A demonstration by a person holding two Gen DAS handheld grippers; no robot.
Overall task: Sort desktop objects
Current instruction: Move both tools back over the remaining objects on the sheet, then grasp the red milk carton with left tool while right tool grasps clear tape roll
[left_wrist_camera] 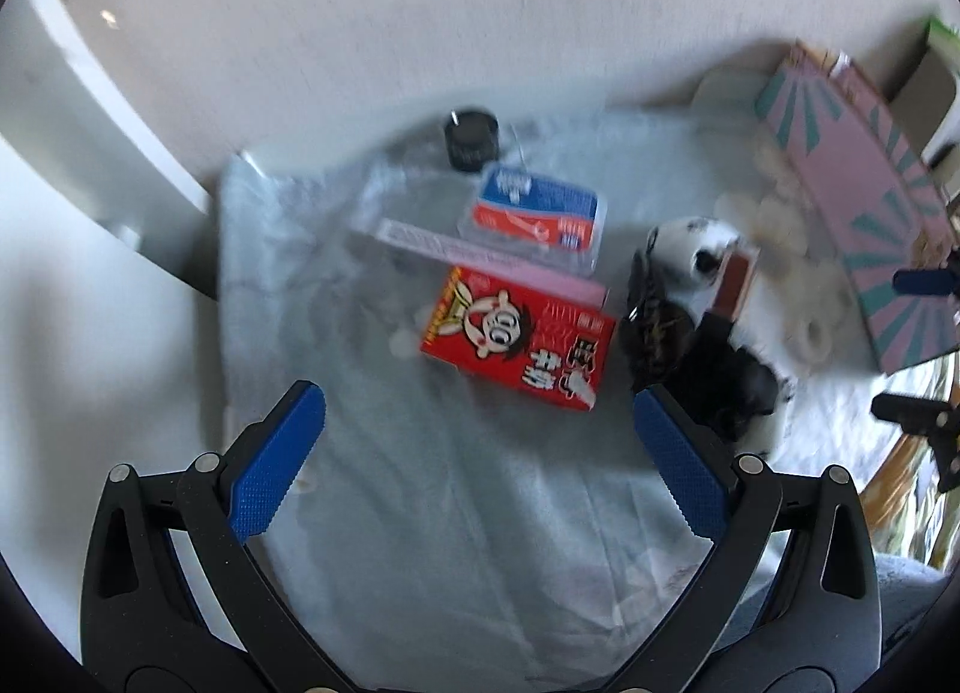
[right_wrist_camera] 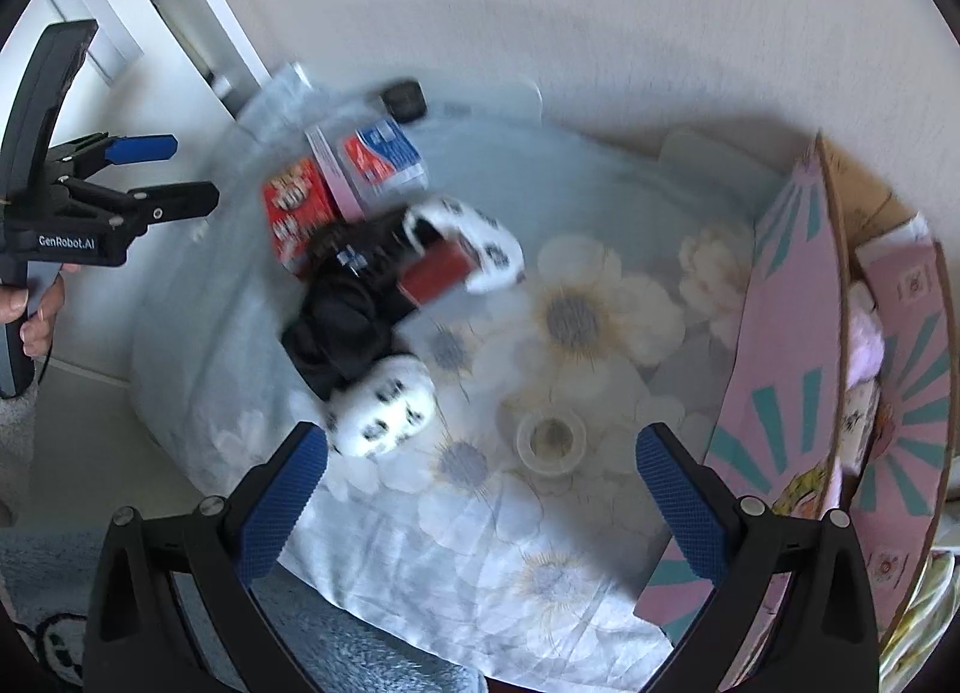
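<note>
Two claws are up over the worktop, and both have their blue fingers spread wide with nothing between them. My left claw (left_wrist_camera: 480, 453) points down at the middle of the worktop (left_wrist_camera: 420, 483). From the right wrist camera I see that same left claw (right_wrist_camera: 186, 171) at 9 o'clock, held level by a hand (right_wrist_camera: 39, 312) on its dark handle. My right claw (right_wrist_camera: 480, 483) hangs over the flowered part of the cloth.

In the left view, a red milk carton (left_wrist_camera: 519, 336) lies flat just past the fingers, at about 12 o'clock. Behind it sits a blue and red packet (left_wrist_camera: 537, 213) on top of a flat pink box (left_wrist_camera: 480, 255). A small black jar (left_wrist_camera: 471, 144) stands farther back, near the wall (left_wrist_camera: 420, 21). At 2 o'clock there is a heap of black cloth (left_wrist_camera: 720, 381) with white spotted fabric (left_wrist_camera: 690, 249) and a small dark red box (left_wrist_camera: 735, 282) tucked in it.

In the right view, a clear tape roll (right_wrist_camera: 551, 441) lies between my right fingers, well below them. At 3 o'clock stands a big pink box with teal stripes (right_wrist_camera: 774, 393), open at the top. Both pictures are blurry.
</note>
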